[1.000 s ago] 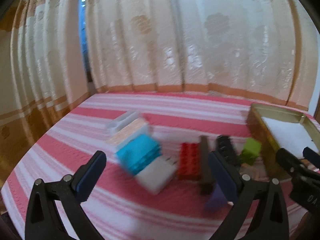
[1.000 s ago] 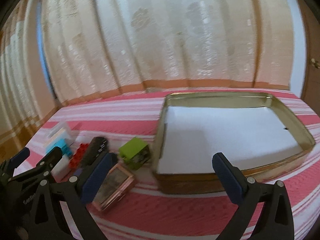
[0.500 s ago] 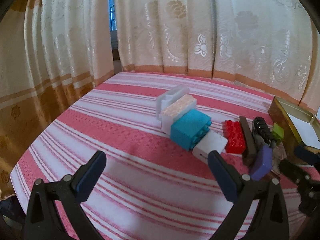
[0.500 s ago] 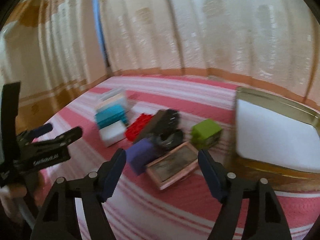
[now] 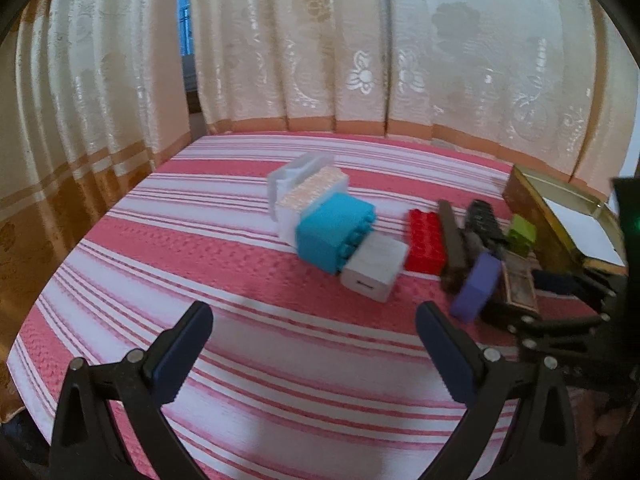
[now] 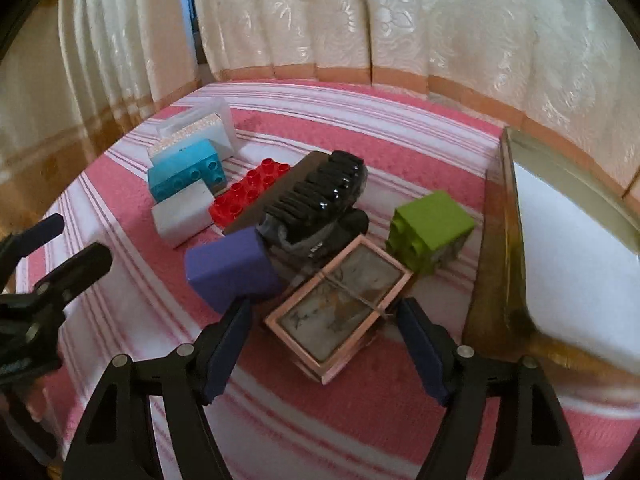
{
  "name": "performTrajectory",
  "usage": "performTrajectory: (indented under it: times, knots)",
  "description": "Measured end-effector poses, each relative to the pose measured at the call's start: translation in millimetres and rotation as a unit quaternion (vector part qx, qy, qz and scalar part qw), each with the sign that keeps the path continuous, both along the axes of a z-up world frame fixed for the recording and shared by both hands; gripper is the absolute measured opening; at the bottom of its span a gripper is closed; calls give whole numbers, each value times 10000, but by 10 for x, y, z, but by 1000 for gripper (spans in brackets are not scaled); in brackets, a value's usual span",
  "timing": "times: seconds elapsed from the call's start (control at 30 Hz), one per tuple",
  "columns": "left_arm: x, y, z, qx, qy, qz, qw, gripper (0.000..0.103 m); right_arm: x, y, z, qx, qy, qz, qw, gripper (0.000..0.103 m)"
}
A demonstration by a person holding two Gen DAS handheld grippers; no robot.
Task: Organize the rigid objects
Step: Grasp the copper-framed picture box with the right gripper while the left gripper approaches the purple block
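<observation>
**Right hand-held gripper straddling the pink-framed box**

The right hand-held gripper (image 6: 324,344) is standing open, its jaws having just narrowed, flanking the pink-framed box (image 6: 340,308) without touching. The gold tray (image 6: 496,240) is lying at 3 o'clock. The left hand-held gripper (image 5: 312,340) is gaping over the striped cloth (image 5: 200,256). Curtains (image 5: 360,60) are hanging behind.

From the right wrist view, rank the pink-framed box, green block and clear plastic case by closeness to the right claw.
1. Pink-framed box: between the right claw's open fingers, nearest.
2. Green block: beyond it, right, beside the gold tray.
3. Clear plastic case: far left, farthest.
</observation>
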State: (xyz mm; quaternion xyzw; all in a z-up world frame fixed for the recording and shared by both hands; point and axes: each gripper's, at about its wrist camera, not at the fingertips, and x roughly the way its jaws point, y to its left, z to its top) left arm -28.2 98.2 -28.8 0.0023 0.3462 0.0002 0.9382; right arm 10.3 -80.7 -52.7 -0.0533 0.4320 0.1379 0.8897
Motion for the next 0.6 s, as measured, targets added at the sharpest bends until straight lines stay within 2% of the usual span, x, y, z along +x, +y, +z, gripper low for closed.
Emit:
performTrajectory:
  times: [0.13,0.2,0.3,0.43,0.6]
  knots:
    - [-16,-38,16,13,11,-120,9999,103,-28,-7,-2,-124,-45,214,9997,68]
    - [-6,-52,31,-143,44,-212,9997,103,-69,-34,3,-94,-61,304,9995,64]
    - [1,-126,49,-323,76,-418,9986,103,-109,-126,7,115,-46,393,9992,63]
    - [4,-322,42,-59,52,-634,9980,103,-203,-288,44,647,-30,546,9964,63]
    - [71,-493,44,-186,124,-985,9949,101,-443,-375,197,853,-473,778,9922,63]
